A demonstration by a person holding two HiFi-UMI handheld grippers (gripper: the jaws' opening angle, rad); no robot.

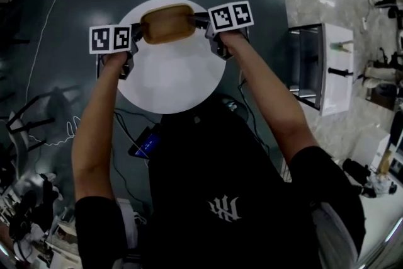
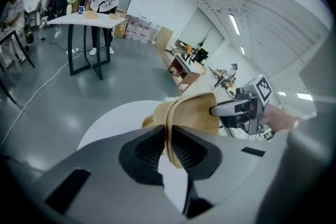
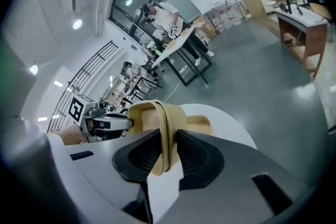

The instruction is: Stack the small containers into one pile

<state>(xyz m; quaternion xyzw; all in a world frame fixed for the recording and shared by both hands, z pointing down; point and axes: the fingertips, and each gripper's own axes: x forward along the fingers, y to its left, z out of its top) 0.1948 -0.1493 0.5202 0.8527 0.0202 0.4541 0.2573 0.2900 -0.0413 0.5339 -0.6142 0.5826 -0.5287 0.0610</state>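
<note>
Head view: left gripper [image 1: 135,34] is clamping the left end of the tan container [image 1: 167,23]. Left gripper view is confirming it: jaws are pressing on the container's wall [image 2: 191,113], nearly closed, with the rim sandwiched between them. Container is sitting level between the two tools, over the far part of the white round table [image 1: 170,82]; can't tell if it is touching the tabletop. Right gripper [image 1: 203,22] is pinching the opposite end. Right gripper view is showing its jaws squeezing that wall [image 3: 152,115], with the left gripper [image 3: 113,123] gripping beyond.
</note>
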